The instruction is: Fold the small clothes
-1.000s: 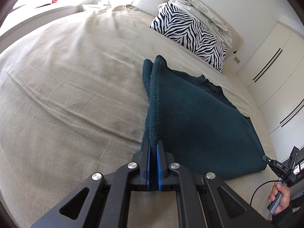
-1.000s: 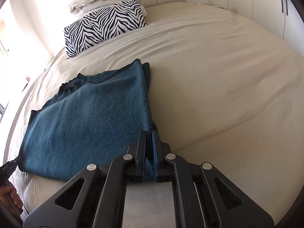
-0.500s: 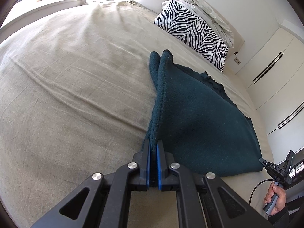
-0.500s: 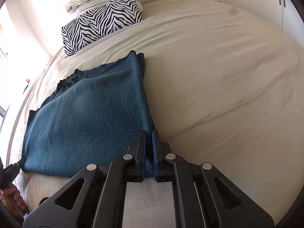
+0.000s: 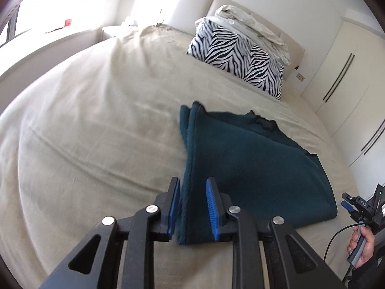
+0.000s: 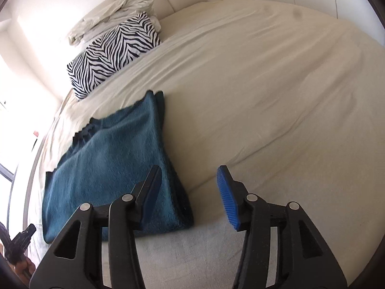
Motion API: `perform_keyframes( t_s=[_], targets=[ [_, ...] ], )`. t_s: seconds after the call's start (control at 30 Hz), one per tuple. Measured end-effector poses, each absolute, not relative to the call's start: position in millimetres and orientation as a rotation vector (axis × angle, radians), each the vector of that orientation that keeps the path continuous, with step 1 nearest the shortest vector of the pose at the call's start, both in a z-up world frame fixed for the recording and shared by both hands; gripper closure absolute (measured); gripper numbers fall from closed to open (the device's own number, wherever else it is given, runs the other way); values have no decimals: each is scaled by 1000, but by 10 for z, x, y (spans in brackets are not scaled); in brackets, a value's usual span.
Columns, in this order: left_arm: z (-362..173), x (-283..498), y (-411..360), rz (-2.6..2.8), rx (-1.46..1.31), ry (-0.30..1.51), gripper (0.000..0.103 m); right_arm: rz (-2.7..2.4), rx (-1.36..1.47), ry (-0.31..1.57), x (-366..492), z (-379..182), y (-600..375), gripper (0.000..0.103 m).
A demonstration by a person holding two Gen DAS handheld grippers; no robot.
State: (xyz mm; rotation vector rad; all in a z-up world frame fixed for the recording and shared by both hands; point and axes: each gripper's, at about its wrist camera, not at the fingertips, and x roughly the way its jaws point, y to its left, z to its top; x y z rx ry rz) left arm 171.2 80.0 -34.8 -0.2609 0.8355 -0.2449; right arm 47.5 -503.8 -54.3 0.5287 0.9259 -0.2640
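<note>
Daylight pouring through window, washing out white wall. Beige bed filling room, zebra pillow leaning against padded headboard; white wardrobe doors standing alongside.

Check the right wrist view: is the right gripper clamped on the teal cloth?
No: the right gripper is opening, and the teal cloth lies flat, untouched by its pads.

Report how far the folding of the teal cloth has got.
Done: the teal cloth lies doubled on the bed, its layered edges showing at the near end. In hand: the left gripper and right gripper are both opening, pads clear of the cloth. Left: perhaps another fold; no other clothes are in view.
</note>
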Motion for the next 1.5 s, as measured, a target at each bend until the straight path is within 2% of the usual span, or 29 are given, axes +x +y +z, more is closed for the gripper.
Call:
perform_keyframes(
  t_s=[0.03, 0.07, 0.3, 0.5, 0.6, 0.67, 0.73, 0.77, 0.97, 1.13, 1.3, 1.5],
  targets=[
    [-261, 1802, 686, -268, -229, 814, 61, -236, 547, 906, 537, -486, -5024, 56],
    [-200, 1918, 575, -286, -203, 796, 56, -201, 562, 896, 626, -437, -4991, 56],
    [-345, 2929, -263, -294, -20, 796, 55, 120, 596, 929, 1734, -499, -4244, 56],
    [-963, 3429, -149, -186, -42, 909, 55, 212, 756, 1037, 2574, -1136, -3756, 56],
    [-1047, 3386, 113, -242, -174, 873, 56, 175, 821, 1015, 2711, -1444, -3896, 78],
    [-1043, 3364, 133, -252, -166, 868, 56, 146, 933, 961, 2674, -1582, -4167, 83],
    [-1071, 3353, 145, -258, -179, 860, 56, 87, 1022, 899, 2565, -1671, -4479, 95],
    [-1077, 3356, 140, -256, -177, 858, 56, 54, 1042, 874, 2522, -1693, -4623, 98],
    [-1102, 3343, 78, -248, -138, 860, 56, -165, 1042, 806, 2325, -1628, -5219, 98],
    [-1112, 3329, 50, -242, -118, 855, 55, -175, 927, 842, 2169, -1303, -5124, 90],
    [-1118, 3316, 36, -238, -107, 851, 55, 143, 854, 923, 1983, -1013, -4072, 90],
    [-1122, 3324, 34, -238, -106, 850, 55, 455, 819, 1094, 1835, -1252, -2780, 90]
  ],
)
